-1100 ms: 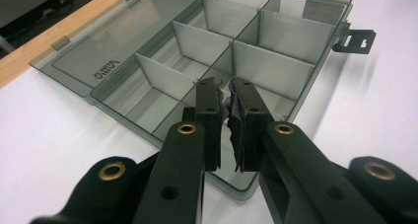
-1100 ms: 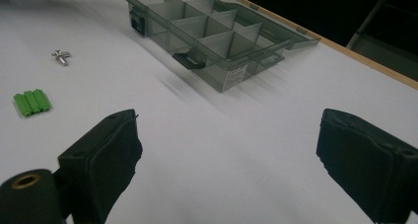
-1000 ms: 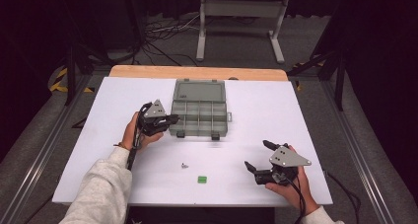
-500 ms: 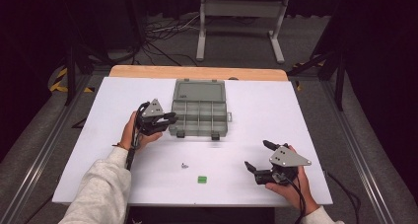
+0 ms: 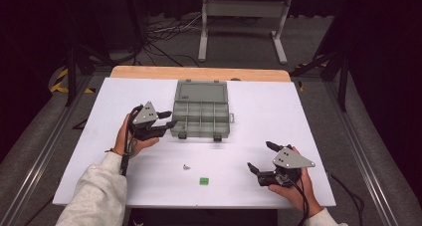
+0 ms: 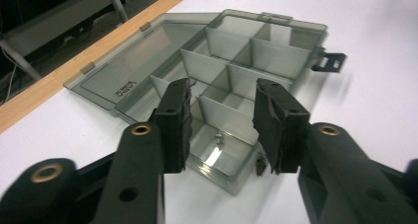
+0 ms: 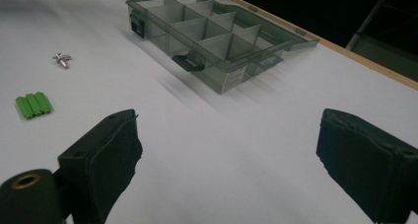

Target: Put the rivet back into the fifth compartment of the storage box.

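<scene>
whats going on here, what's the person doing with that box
A person sits at a white table with a gripper in each hand. The left gripper hangs just above the near corner of an open grey compartment box; its jaws have just been opening, with nothing pinched between them, and a small metal piece lies in the compartment below. The right gripper rests open near the table's front edge. A small screw and a green block lie loose on the table.

High view overhead, far; 2 gripper views low, close; all share organizer box (image 5: pixel 200 115).
</scene>
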{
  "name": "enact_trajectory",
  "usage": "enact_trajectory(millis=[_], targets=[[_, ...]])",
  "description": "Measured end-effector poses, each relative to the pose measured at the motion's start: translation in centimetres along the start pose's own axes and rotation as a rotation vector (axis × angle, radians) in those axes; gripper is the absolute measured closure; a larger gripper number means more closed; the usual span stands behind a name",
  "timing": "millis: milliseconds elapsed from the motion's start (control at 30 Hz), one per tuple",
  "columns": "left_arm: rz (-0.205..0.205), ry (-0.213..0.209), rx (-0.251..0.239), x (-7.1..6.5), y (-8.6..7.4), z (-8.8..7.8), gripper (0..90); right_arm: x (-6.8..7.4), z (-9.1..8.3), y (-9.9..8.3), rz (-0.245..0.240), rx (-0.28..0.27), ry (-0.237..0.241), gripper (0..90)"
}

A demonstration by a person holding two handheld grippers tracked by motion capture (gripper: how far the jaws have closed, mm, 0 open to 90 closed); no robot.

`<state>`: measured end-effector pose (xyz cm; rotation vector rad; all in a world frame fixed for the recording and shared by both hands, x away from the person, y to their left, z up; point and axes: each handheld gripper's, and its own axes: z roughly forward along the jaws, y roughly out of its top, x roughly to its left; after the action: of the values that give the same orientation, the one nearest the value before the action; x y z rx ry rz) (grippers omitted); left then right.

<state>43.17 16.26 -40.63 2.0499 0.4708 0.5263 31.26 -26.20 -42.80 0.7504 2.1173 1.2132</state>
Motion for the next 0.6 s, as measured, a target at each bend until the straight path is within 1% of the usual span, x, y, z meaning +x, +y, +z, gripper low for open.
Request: enact_trajectory(millis=[33, 100, 133, 167, 200, 267, 300, 333, 400, 433, 500, 533, 567, 600], targets=[[0.014, -0.009, -0.005, -0.4, -0.1, -0.4, 55.0, -0.1, -0.1, 0.0, 0.001, -0.004, -0.001, 9.5], [0.014, -0.016, -0.008, -0.6, -0.1, -0.6, 51.7, -0.1, -0.1, 0.0, 0.000, -0.002, -0.002, 9.5], [0.020, -0.016, -0.012, -0.7, 0.0, -0.8, 49.9, -0.1, -0.1, 0.0, 0.002, -0.005, -0.001, 9.5], [0.022, -0.003, -0.021, -1.1, 0.0, -1.1, 45.1, 0.0, -0.1, 0.0, 0.001, -0.005, -0.002, 9.5], [0.022, -0.003, -0.021, -1.1, 0.0, -1.1, 42.1, 0.0, -0.1, 0.0, 0.001, -0.005, -0.002, 9.5], [0.030, 0.001, -0.025, -1.4, -0.1, -1.4, 40.7, 0.0, -0.1, 0.1, -0.002, -0.003, 0.000, 9.5], [0.025, -0.006, -0.033, -1.6, -0.2, -1.6, 37.9, 0.0, 0.0, 0.1, -0.003, -0.003, -0.001, 9.4], [0.029, 0.001, -0.031, -1.8, -0.3, -1.8, 32.3, 0.0, -0.1, 0.1, -0.002, -0.003, -0.002, 9.5], [0.033, 0.003, -0.037, -2.2, -0.5, -2.1, 27.2, 0.0, -0.1, 0.0, -0.002, -0.004, -0.005, 9.5], [0.021, 0.007, -0.043, -2.5, -0.6, -2.3, 24.6, 0.0, -0.1, 0.1, -0.001, -0.004, -0.004, 9.5], [0.023, 0.006, -0.036, -2.7, -0.7, -2.4, 16.3, 0.0, -0.1, 0.1, -0.002, -0.004, -0.004, 9.5], [0.034, 0.016, -0.029, -3.1, -0.7, -2.6, 16.3, 0.0, -0.1, 0.1, -0.002, -0.004, -0.004, 9.5], [0.037, 0.010, -0.039, -3.4, -0.8, -2.8, 11.4, 0.0, 0.0, 0.0, -0.001, -0.001, -0.001, 9.5], [0.040, 0.013, -0.040, -3.6, -0.9, -2.9, 9.4, 0.0, 0.1, 0.0, -0.003, 0.001, -0.002, 9.5]])
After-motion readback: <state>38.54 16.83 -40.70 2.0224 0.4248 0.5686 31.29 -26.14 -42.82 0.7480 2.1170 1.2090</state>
